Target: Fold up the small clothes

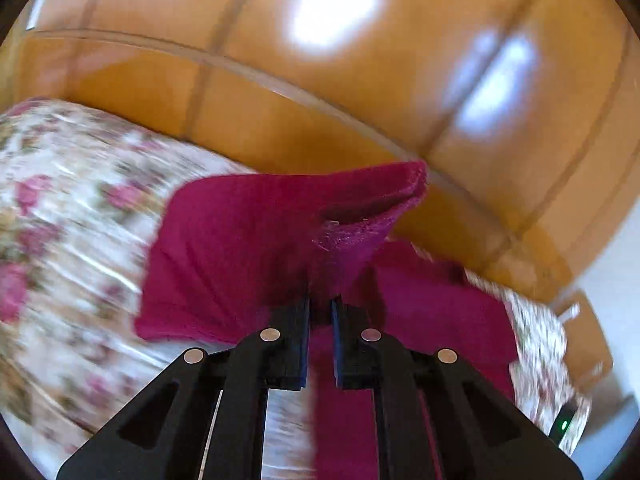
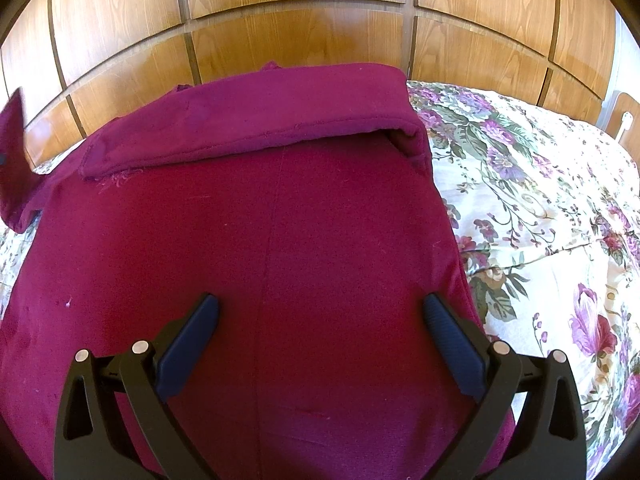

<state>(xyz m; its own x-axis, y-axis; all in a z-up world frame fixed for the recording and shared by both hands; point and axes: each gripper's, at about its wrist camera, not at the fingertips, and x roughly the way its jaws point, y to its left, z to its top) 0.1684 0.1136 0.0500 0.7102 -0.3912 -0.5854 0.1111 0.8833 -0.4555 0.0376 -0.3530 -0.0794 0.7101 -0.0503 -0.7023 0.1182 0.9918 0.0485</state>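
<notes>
A dark red garment [image 2: 260, 232] lies spread on a flowered bedspread [image 2: 532, 208], its far sleeve folded across the top [image 2: 256, 120]. My right gripper [image 2: 320, 312] hovers open just over the middle of the cloth, nothing between its blue pads [image 2: 452, 344]. In the left wrist view, my left gripper [image 1: 320, 312] is shut on a bunched part of the same red garment [image 1: 240, 248], lifted off the bed; the picture is blurred. A lifted piece of the red cloth [image 2: 14, 160] shows at the left edge of the right wrist view.
A glossy wooden panelled headboard [image 2: 300, 36] runs behind the bed. The flowered bedspread [image 1: 68, 216] stretches left of the lifted cloth. A pale wooden piece of furniture [image 2: 624, 116] stands at the far right beyond the bed.
</notes>
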